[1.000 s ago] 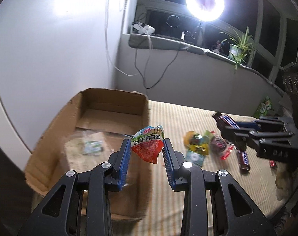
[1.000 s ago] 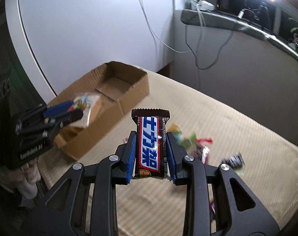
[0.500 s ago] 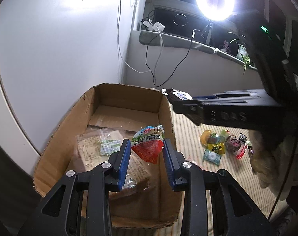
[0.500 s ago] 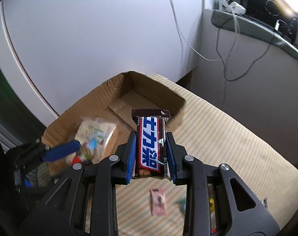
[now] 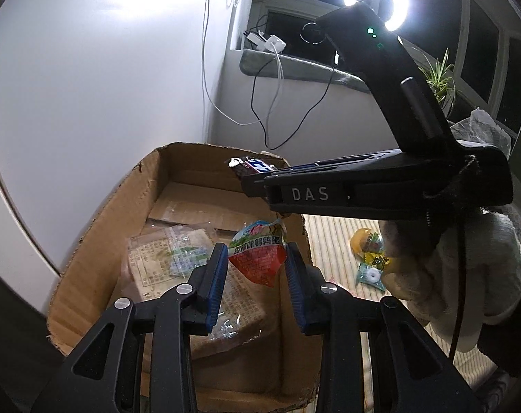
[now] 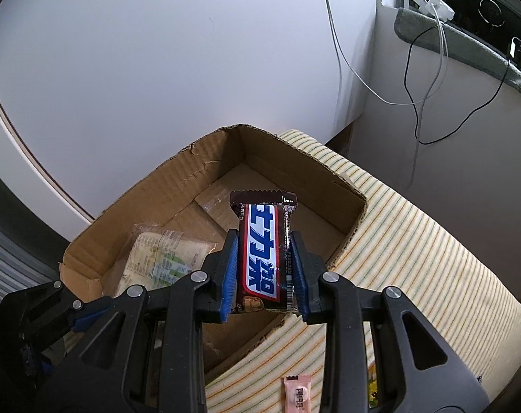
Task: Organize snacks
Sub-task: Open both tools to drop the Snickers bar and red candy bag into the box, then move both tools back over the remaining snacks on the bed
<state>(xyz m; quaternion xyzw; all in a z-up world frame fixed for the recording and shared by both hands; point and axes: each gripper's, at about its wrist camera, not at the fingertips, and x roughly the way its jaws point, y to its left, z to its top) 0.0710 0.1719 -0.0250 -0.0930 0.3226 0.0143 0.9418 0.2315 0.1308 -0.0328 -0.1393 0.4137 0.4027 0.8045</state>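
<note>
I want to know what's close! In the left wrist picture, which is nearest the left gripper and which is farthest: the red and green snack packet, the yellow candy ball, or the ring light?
1. The red and green snack packet: held between the left gripper fingers.
2. The yellow candy ball: on the striped mat, to the right.
3. The ring light: up by the window, far behind.

Clear packet [image 6: 157,258] lies in the box [image 6: 294,165]; candies [image 5: 370,258] right of it.

Your right tool [image 6: 264,272] has blue pads gripping a brown, blue-and-white chocolate bar [image 6: 264,258]; your left tool's [image 5: 255,277] packet [image 5: 258,256] is red and green; the cardboard box [image 6: 150,206] is brown.
</note>
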